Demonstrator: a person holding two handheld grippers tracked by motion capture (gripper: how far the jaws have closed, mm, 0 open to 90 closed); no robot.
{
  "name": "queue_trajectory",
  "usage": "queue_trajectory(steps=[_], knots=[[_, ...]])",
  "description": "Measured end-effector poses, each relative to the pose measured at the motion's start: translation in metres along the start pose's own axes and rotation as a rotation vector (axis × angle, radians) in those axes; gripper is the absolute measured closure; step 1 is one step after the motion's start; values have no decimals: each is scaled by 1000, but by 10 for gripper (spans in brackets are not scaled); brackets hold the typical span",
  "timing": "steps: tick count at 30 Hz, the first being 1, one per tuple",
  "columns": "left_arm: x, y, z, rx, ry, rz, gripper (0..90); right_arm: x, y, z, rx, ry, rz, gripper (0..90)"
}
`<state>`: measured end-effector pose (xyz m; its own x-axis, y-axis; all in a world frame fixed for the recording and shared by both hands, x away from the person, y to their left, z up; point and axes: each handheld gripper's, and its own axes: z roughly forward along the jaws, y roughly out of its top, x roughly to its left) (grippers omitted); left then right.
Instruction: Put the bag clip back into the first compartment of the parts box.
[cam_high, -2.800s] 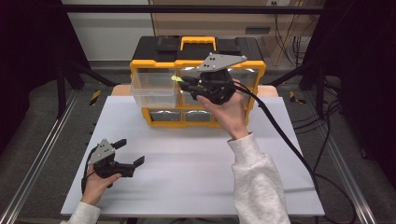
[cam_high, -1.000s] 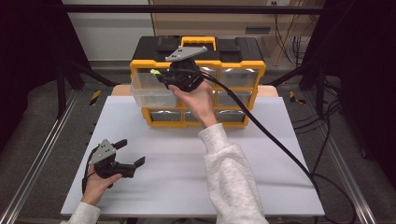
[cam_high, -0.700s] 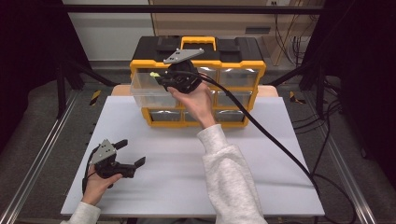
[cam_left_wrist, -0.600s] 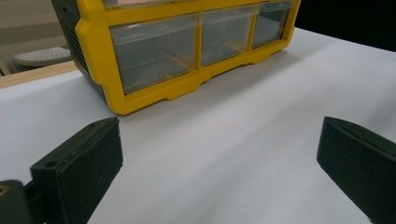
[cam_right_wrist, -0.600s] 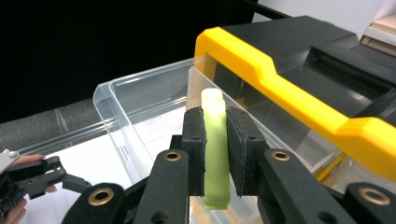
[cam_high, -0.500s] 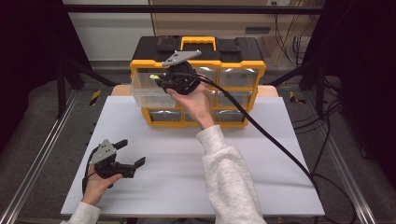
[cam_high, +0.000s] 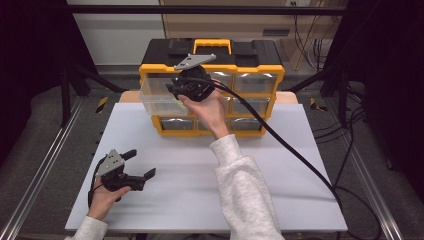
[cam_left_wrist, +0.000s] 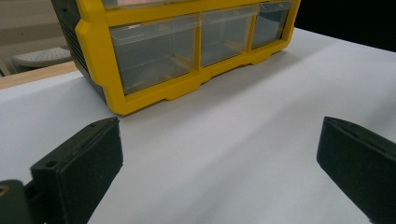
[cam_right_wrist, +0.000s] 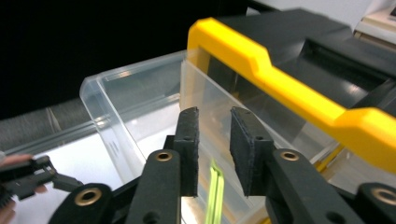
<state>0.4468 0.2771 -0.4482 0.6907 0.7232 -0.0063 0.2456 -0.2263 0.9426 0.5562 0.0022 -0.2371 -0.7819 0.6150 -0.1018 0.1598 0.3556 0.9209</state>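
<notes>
Here we see the right gripper poised over the clear drawer pulled out of the yellow organizer; its jaws have just been opening, a small gap between them, and a thin green strip lies below in the drawer. The left gripper rests wide open on the white table, holding nothing.

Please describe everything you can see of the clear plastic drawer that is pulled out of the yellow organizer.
The clear drawer is a see-through plastic box with thin walls and a rounded rim, open on top. It sticks out level from the upper left slot of the yellow and black organizer, which stands on the white table. A thin yellow-green strip lies inside it. The right gripper hovers just above it; its fingers have just been opening, with nothing between them.
</notes>
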Motion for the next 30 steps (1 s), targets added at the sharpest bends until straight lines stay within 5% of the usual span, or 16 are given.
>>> queue_trajectory(steps=[8, 18, 30], knots=[[0, 0, 0, 2, 0, 2, 3, 1, 6, -21, -65, -10, 3, 544], [0, 0, 0, 5, 0, 1, 3, -1, 2, -58, -174, -30, 26, 222], [0, 0, 1, 8, -1, 2, 3, -1, -28, -95, -195, -51, 55, 20]])
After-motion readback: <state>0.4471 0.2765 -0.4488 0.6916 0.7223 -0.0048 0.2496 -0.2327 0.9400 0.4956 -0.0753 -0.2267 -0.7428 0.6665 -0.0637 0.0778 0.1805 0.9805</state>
